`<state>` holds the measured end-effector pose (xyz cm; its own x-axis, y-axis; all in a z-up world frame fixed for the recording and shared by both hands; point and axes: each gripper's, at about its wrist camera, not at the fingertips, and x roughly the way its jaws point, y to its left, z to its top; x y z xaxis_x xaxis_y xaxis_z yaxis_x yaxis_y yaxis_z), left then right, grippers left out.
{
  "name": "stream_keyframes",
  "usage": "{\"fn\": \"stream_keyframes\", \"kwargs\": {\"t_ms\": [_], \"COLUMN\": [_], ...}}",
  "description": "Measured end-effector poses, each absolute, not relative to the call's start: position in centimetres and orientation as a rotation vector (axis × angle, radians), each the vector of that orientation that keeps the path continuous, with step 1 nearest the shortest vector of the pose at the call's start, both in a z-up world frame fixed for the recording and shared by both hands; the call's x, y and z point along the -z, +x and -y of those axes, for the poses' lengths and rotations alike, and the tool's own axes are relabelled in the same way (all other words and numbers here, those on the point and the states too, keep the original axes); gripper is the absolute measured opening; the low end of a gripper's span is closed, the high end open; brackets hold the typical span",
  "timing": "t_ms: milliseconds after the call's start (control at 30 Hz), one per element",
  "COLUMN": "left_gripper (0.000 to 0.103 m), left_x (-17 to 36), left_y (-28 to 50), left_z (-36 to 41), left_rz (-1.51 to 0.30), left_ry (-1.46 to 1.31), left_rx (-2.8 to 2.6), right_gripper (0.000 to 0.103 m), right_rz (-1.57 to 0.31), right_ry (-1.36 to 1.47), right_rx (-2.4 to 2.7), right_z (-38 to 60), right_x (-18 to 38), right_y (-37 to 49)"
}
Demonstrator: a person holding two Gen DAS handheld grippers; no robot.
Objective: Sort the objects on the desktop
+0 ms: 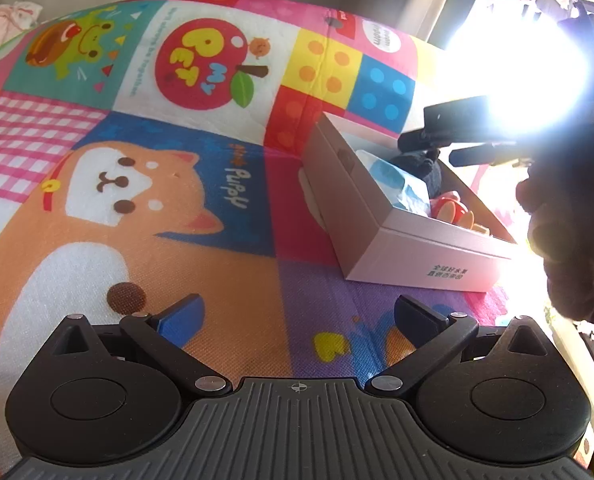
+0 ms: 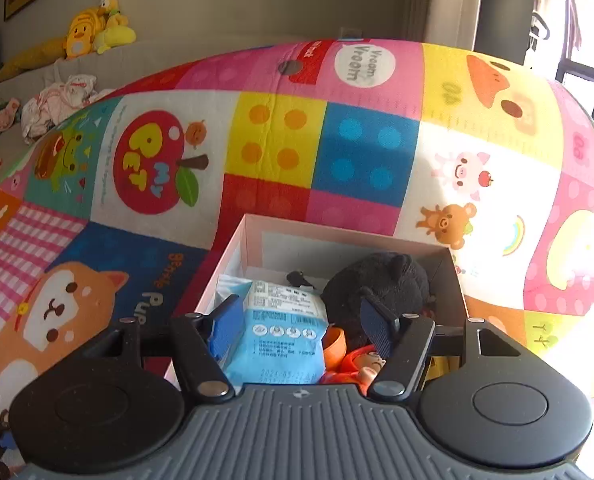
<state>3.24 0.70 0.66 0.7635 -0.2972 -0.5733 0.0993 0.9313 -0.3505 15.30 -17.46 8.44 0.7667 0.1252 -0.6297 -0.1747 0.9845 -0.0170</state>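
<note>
Tilting downward, the right gripper (image 2: pixel 301 316) is hanging over the open cardboard box (image 2: pixel 253 236), its blue-padded jaws standing apart with nothing pressed between them. Just below and between them, a blue packet (image 2: pixel 281 336) is lying inside the box, beside a black plush toy (image 2: pixel 381 280) and an orange figure (image 2: pixel 353 364). Off to the box's left, the left gripper (image 1: pixel 297 316) is angling down over the colourful play mat (image 1: pixel 137 160), jaws spread wide and empty, the box (image 1: pixel 377 216) sitting ahead to its right.

Bright window (image 1: pixel 529 64) glare; grey wall (image 2: pixel 257 0); sofa (image 2: pixel 157 56).
</note>
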Motion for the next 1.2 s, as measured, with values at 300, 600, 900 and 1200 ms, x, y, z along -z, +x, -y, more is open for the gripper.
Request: {"fn": "stream_keyframes", "kwargs": {"t_ms": [300, 600, 900, 1200], "left_gripper": [0.103, 0.103, 0.103, 0.103], "left_x": [-0.7, -0.7, -2.2, -4.3], "left_y": [3.3, 3.2, 4.1, 7.3], "left_z": [-0.9, -0.8, 1.4, 7.4], "left_rz": [-0.668, -0.656, -0.649, -0.583], "left_ry": [-0.314, -0.306, -0.179, 0.02], "left_rx": [0.215, 0.227, 0.196, 0.286], "right_gripper": [0.04, 0.04, 0.069, 0.102], "right_rz": [-0.889, -0.709, -0.595, -0.646], "right_ry": [0.029, -0.174, -0.164, -0.057], "right_rx": [-0.121, -0.111, -0.095, -0.027], "right_z": [16.0, 14.3, 19.7, 26.3], "right_x": [-4.0, -6.2, -8.3, -5.6], "right_y": [22.5, 17.3, 13.4, 12.5]}}
